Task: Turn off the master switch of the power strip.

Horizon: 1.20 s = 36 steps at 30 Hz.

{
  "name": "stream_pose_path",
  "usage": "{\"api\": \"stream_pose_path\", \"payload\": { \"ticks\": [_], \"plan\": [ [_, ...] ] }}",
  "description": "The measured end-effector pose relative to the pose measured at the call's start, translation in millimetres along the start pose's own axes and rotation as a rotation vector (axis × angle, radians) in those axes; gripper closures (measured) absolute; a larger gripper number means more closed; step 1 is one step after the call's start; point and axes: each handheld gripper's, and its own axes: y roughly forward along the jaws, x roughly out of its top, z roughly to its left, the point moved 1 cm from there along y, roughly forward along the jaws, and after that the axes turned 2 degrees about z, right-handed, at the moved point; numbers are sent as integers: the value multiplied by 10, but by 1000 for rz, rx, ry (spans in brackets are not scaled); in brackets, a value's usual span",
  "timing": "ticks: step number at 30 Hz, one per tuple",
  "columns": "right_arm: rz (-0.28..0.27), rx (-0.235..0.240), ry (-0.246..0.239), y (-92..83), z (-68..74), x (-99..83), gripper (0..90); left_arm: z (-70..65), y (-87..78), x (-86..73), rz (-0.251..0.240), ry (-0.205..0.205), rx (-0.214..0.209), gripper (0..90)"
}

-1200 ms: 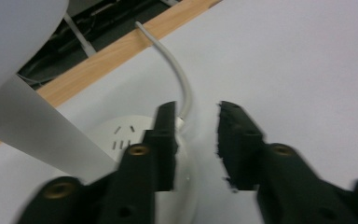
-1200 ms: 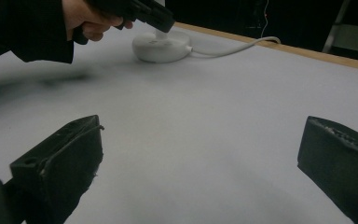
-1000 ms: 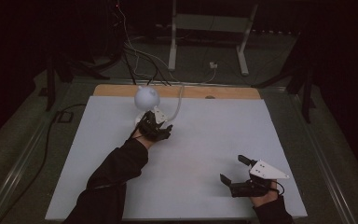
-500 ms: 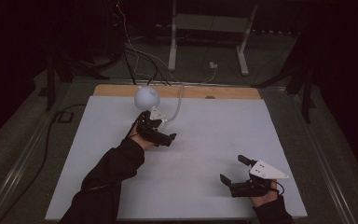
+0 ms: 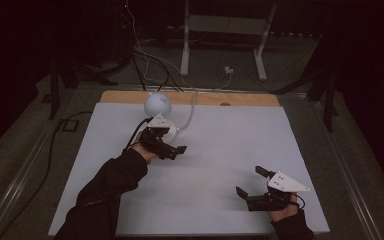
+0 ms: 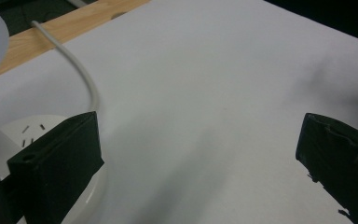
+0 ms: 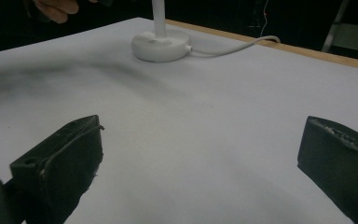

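Lamp [image 5: 158, 104] first, from the high view: a small white desk lamp with a round head stands at the far left of the white table [image 5: 230, 150], its cord [image 5: 192, 107] curling off toward the wooden strip at the back edge. The left gripper [image 5: 172, 147] sits just in front of the lamp, near its base, jaws spread wide after just having been opening, with nothing between them. Over at the near right corner the right gripper [image 5: 250, 185] rests low on the table, well apart from the lamp, jaws also spread and empty. Now the left gripper view: two black jaws stand far apart over bare white table, and the round white base [image 6: 32, 133] of the lamp peeks out beside the left jaw, touching nothing that I can make out (the jaw covers part of it, so contact there is hard to call). The grey cord [image 6: 86, 79] arcs away from the base to the wooden edge. Right gripper view next: jaws wide, nothing held, and off in the distance the lamp's base [image 7: 161, 44] and thin stem [image 7: 157, 14] stand upright, cord [image 7: 233, 46] trailing right. My read: whatever was to be done at the lamp looks finished on the left side, the lamp released and standing. What seems left is pulling the left hand clear; the right hand appears idle.
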Motion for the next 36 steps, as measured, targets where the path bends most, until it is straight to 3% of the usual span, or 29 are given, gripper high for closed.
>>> {"api": "stream_pose_path", "payload": {
  "ticks": [11,24,36],
  "plan": [
    [5,2,-4,6,8,-1,0,-61,-237,-194,11,39,11,8],
    [8,1,-3,12,10,-2,0,-120,-487,-606,8,43,22,8],
    [9,-1,-3,16,16,-2,0,-153,-581,-948,32,35,22,8]
  ]
}}
